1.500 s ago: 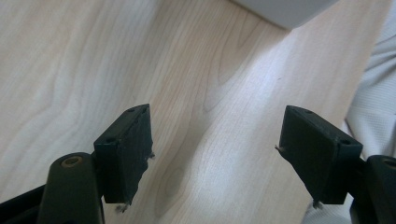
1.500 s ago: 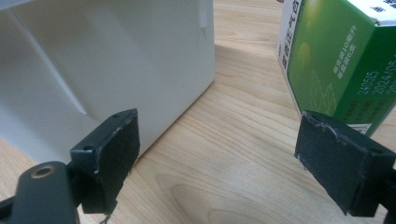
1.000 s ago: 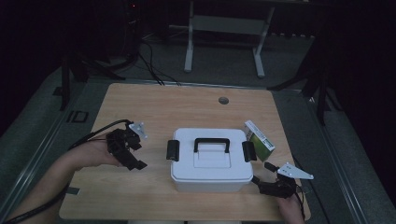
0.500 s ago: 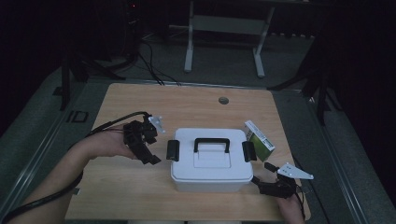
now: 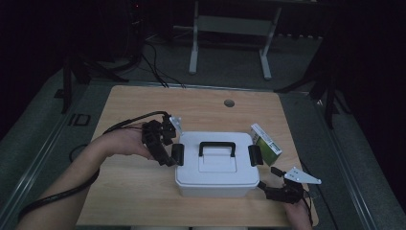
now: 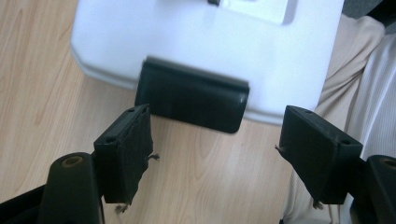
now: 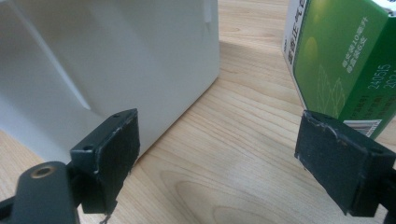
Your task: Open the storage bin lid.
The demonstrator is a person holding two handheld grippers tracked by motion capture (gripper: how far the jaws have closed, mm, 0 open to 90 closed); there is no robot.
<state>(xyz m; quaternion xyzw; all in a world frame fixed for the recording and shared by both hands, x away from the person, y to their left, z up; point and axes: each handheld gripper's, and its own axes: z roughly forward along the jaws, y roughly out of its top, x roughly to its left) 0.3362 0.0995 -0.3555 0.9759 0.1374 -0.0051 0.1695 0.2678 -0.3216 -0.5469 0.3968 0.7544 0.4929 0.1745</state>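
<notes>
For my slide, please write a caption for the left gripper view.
Open left gripper approaching the black side latch of the white box.

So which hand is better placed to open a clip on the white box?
Probably the left gripper: its open jaws line up on the box's black latch. The right gripper faces bare table.

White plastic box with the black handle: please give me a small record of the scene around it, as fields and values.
box: white plastic box with black handle, lid on, standing on the light wooden table
left latch: black clip on the box's side, down against the side
left gripper: jaws open, at the left latch, not touching it
right gripper: jaws open, at the box's near right corner, nothing between them
other item: green and white carton, beside the right latch
</notes>
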